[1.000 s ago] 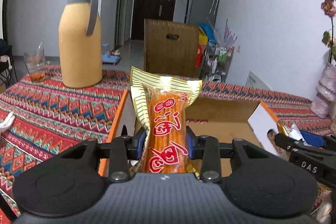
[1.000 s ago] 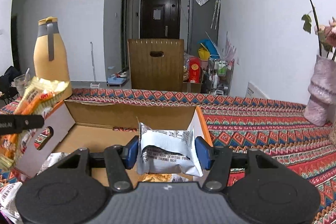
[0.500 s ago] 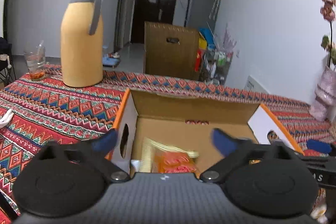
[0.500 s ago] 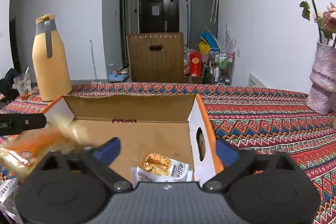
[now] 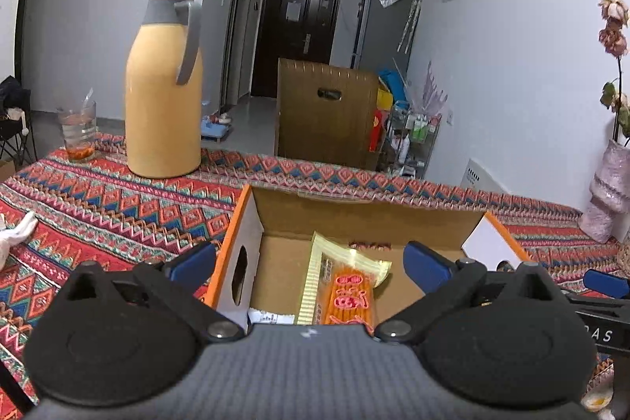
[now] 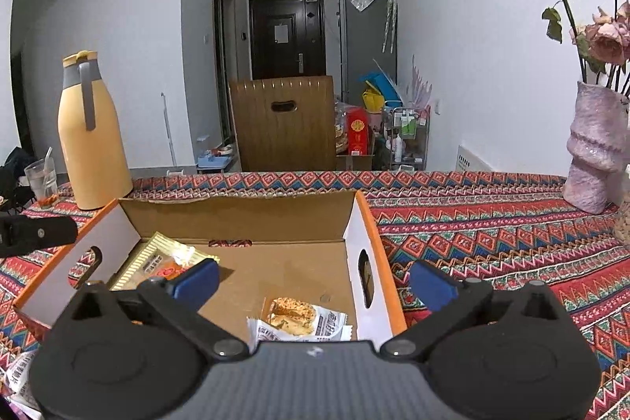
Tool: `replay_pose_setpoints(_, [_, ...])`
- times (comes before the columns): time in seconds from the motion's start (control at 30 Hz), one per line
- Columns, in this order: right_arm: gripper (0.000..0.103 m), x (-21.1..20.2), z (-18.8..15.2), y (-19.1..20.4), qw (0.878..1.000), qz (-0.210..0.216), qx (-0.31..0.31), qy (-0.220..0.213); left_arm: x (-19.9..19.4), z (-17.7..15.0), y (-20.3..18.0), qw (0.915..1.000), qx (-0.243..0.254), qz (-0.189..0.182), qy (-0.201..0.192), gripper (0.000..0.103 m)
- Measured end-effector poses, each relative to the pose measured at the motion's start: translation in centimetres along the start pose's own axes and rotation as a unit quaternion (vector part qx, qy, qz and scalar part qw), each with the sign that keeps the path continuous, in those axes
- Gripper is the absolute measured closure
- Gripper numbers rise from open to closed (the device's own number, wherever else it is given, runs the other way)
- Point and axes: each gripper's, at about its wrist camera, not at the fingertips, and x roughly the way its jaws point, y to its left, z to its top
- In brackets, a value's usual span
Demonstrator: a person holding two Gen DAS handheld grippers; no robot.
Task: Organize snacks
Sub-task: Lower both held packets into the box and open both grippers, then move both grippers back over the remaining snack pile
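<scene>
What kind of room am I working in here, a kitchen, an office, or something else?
Most likely a home dining or living area. A patterned tablecloth covers the table, a thermos jug stands on it, a vase of dried roses is at the right, and a hallway leads to a dark entrance door.

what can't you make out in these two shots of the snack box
- Left wrist view: lower end of the orange snack pack, hidden behind the left hand-held gripper body.
- Right wrist view: near edge of the white cake packet, hidden by the right hand-held gripper body.
- Both: packet print too small to read.
</scene>
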Motion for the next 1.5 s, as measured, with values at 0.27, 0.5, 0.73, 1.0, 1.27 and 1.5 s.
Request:
replay_pose_setpoints(0.27, [0.000, -2.9, 0.8, 0.8, 1.000, -0.004, -0.017, -0.021, -3.0, 1.1, 0.0, 0.9998, 0.002, -0.001, -0.017, 0.000])
replay_pose_setpoints(0.5, [0.000, -5.8, -0.2, 1.4, 0.999, -0.001, -0.028, -0.024, -5.4, 0.4, 0.3, 0.9999, 0.008, -0.006, -0.012, 0.000])
replay_pose_setpoints(0.73, [0.000, -8.4, -2.7, 1.6, 0.999, 0.002, -0.033, -0.011, -7.9, -1.3, 1.0, 0.9997, 0.022, -0.014, -0.003, 0.000])
replay_pose_setpoints(1.0, [0.000, -11.2, -5.9, 1.7, 0.999, 0.009, -0.031, 0.003, -10.3, -4.3, 2.5, 0.9991, 0.032, -0.021, 0.017, 0.000])
replay_pose_setpoints(1.27, [0.000, -13.1, -8.8, 1.4, 0.999, 0.008, -0.027, 0.023, -10.8, -7.3, 3.2, 0.9984, 0.042, -0.013, 0.036, 0.000])
replay_pose_setpoints(1.5, [0.000, -13.7, -10.7, 0.9, 0.999, -0.001, -0.019, 0.040, -9.9, -9.7, 3.8, 0.9982, 0.048, -0.005, 0.036, 0.000])
